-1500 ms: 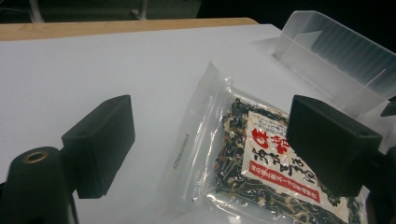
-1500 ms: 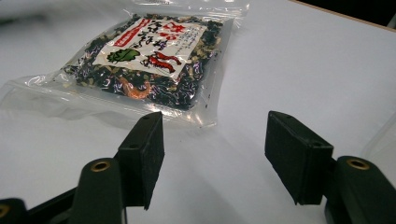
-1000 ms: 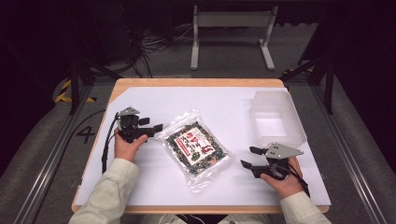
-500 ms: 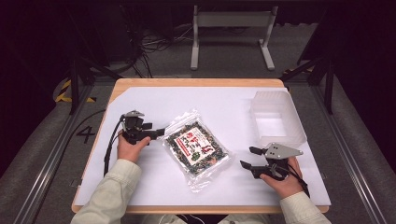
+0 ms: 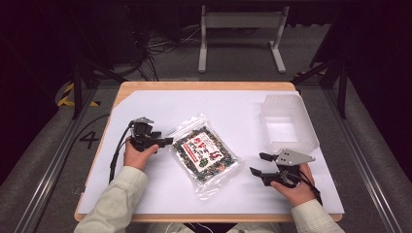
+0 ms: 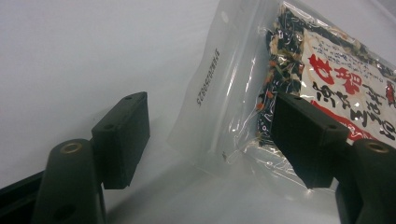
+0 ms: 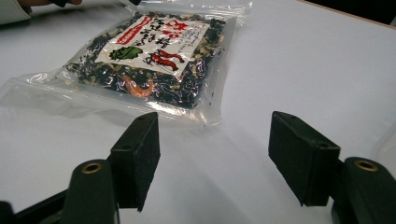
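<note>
Overhead plus two close tool-mounted views

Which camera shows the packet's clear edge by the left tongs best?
The left gripper view: the packet edge lies between its open jaws, printed code visible. The high view shows the whole packet, small; the right gripper view shows its far side.

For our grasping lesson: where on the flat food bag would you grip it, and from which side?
Grip the bag by its clear sealed margin, where no filling bulges. It lies flat on the table, so come in low from the left, where the left gripper, jaws just closing, already straddles that corner. This is a judgement.
</note>
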A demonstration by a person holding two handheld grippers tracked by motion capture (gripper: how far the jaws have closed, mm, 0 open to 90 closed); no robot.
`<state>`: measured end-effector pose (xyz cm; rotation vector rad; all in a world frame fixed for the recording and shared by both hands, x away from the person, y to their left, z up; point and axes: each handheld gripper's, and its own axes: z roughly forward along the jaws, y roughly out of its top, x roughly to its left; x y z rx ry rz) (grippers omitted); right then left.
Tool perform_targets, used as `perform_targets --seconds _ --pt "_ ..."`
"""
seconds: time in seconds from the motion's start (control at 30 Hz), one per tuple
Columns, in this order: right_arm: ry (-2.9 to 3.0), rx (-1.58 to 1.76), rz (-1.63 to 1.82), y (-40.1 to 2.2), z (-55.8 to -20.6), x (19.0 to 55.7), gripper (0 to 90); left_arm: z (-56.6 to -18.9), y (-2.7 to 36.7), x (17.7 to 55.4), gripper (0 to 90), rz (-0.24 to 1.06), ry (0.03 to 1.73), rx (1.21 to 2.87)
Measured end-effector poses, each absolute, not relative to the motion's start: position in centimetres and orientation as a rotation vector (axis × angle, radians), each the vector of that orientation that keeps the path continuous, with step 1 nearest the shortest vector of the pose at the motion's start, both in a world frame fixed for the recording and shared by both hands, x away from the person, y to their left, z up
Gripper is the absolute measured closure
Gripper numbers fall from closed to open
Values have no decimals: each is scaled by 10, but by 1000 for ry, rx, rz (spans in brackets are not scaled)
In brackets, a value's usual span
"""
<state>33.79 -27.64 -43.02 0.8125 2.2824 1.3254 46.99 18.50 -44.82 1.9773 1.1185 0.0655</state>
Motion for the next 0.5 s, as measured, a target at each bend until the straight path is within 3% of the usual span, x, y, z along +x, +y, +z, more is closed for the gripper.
perform_targets --seconds 0.33,0.5 --pt "2281 812 1329 -276 -430 338 339 -449 180 468 367 60 1105 2021" --pt "2282 812 1330 -276 -430 338 338 -448 180 467 449 28 1084 2035"
